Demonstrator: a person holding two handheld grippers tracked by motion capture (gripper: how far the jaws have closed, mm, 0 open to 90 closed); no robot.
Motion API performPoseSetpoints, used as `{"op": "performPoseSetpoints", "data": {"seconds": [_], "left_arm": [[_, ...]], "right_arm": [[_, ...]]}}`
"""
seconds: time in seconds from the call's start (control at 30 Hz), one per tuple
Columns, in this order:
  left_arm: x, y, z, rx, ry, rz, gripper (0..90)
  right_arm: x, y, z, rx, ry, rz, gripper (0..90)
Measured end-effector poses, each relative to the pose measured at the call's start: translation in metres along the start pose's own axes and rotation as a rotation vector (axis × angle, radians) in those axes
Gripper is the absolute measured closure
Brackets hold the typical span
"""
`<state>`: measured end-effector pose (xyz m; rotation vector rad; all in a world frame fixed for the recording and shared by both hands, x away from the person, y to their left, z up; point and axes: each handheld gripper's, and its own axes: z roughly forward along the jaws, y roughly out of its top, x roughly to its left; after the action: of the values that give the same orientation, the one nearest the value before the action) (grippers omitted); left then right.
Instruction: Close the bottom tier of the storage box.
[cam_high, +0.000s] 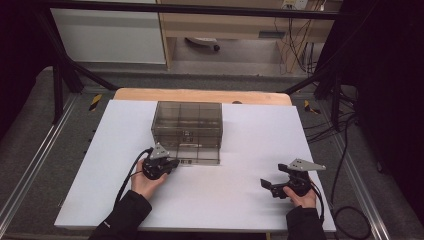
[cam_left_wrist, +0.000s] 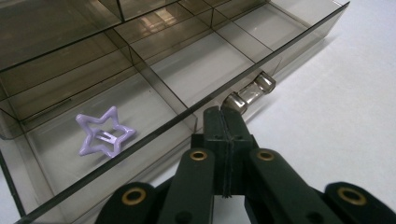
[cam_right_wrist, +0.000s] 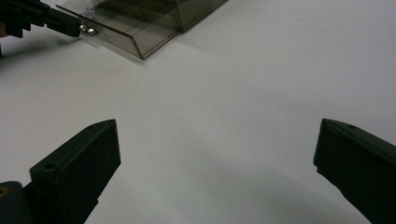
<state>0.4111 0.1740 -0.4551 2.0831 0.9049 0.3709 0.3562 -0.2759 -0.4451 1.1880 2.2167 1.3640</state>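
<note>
At the left of the high view, the person's left hand (cam_high: 145, 182), in a dark sleeve, holds the left gripper (cam_high: 172, 162) just in front of the smoky translucent plastic drawer box (cam_high: 187, 120). The box stands toward the back middle of the white counter (cam_high: 90, 165), and its lowest drawer (cam_high: 200, 152) is slid out toward the person.

In the left gripper view, the two black jaws are pressed together, their tips pinched on the near end of the small clear bar handle (cam_left_wrist: 250, 91) fixed to the drawer's front wall. Inside the drawer (cam_left_wrist: 154, 128), thin walls split the space into compartments. A lilac star-shaped hair clip (cam_left_wrist: 105, 136) lies flat on the floor of the compartment left of the handle, just behind the front wall and clear of the dividers. The neighbouring compartments look bare.

Farther right in the high view, open white counter separates the box from the right hand (cam_high: 302, 197), which holds the right gripper (cam_high: 267, 186) near the front right part of the counter, well apart from the drawer. A grey three-cornered plate (cam_high: 302, 164) sits on top of it.

In the right gripper view, its own black jaws stand wide apart with nothing between them, hanging over the plain counter (cam_right_wrist: 224, 107). At the upper left, farther off, the left gripper (cam_right_wrist: 77, 29) grips the handle of the open drawer (cam_right_wrist: 126, 32).
</note>
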Motion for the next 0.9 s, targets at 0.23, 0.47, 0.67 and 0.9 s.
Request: {"op": "performPoseSetpoints", "data": {"seconds": [0.23, 0.47, 0.67, 0.9], "left_arm": [[0.0014, 0.0011, 0.0018, 0.004, 0.002, 0.001, 90.0], [0.0025, 0.0021, 0.0031, 0.002, 0.005, 0.003, 90.0], [0.0036, 0.0028, 0.0045, 0.005, 0.011, 0.010, 90.0], [0.0044, 0.0031, 0.0057, 0.001, 0.014, 0.012, 90.0]], "right_arm": [[-0.0001, -0.0001, -0.0002, 0.001, -0.001, 0.002, 1.3], [0.0000, -0.0001, 0.0001, 0.000, 0.001, 0.001, 1.3], [0.0001, -0.0001, 0.0004, 0.002, 0.001, 0.001, 1.3], [0.0000, -0.0001, 0.0003, 0.000, 0.000, 0.000, 1.3]]}}
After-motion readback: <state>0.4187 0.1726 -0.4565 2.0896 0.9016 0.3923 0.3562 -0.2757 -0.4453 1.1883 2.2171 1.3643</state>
